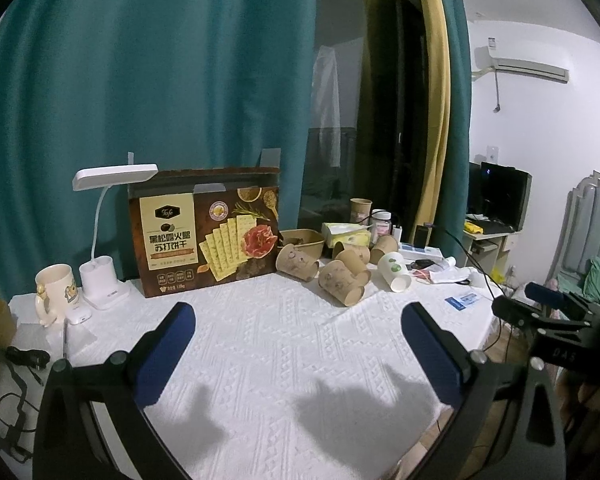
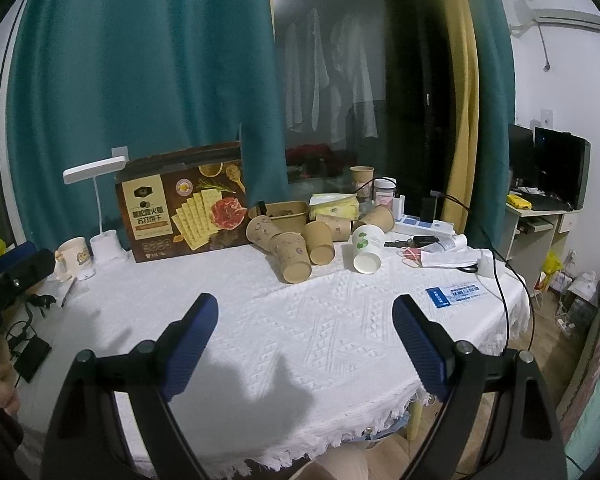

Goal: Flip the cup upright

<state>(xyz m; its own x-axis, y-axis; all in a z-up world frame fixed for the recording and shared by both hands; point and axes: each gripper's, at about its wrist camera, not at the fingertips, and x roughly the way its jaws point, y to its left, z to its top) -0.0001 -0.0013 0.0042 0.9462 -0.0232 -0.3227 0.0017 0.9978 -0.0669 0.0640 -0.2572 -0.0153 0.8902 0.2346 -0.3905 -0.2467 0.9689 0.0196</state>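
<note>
Toward the far edge of the tabletop [image 2: 300, 320], brown paper cups [image 2: 294, 258] and a white cup [image 2: 366, 246] lie tipped in a loose heap before the biscuit box [image 2: 184, 204]. Both the left gripper [image 1: 298, 344] and right gripper [image 2: 304, 340] hover with fingers spread and empty over bare cloth near the front edge, seemingly poised to reach in.

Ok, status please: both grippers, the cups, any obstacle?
Left gripper and right gripper open, empty. Paper cups lying tipped, untouched. Bare tablecloth in between, nothing blocking.
</note>
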